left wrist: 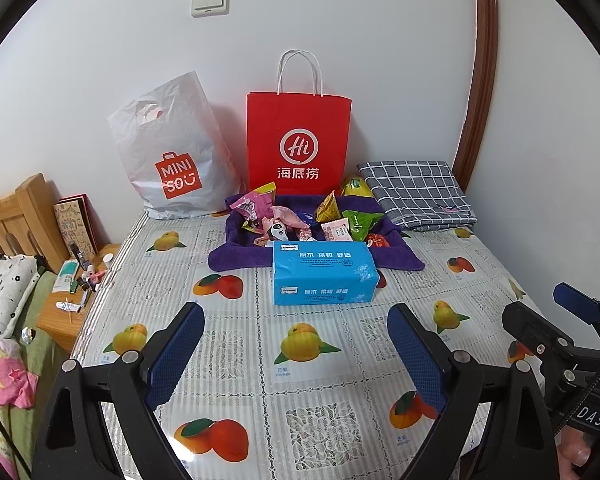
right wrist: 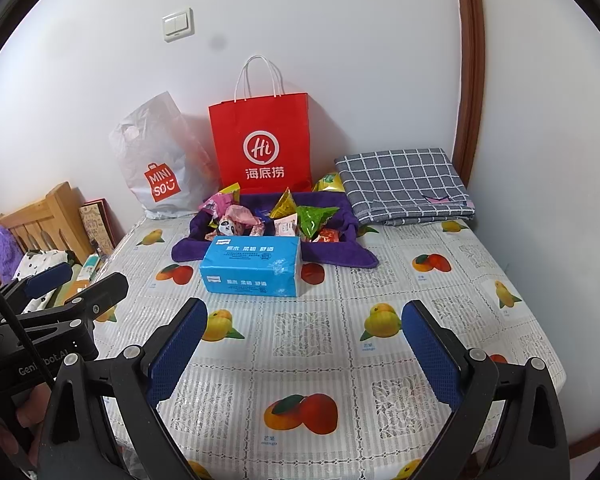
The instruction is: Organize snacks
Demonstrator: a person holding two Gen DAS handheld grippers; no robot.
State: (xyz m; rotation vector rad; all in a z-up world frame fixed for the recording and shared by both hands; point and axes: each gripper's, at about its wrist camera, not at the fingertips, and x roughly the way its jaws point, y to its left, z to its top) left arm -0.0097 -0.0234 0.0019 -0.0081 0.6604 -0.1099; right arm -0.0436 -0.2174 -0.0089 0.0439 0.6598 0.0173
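At the left a wooden bed (left wrist: 16,216) is standing beside the bench (left wrist: 308,360) with its fruit-print cover; on it, from left to right along the white wall, are leaning a white plastic bag (left wrist: 172,152) and a red paper bag (left wrist: 298,140), and a folded checked cloth (left wrist: 416,192) is lying. The snacks (left wrist: 300,220) are lying heaped on a purple towel (left wrist: 236,260) just before the red bag, with a blue tissue pack (left wrist: 324,272) touching the towel's near edge. The left hand-held gripper (left wrist: 296,356) and the right hand-held gripper (right wrist: 304,360) are both hovering over the near part of the bench, pointing down toward the pack, jaws wide apart and holding nothing.
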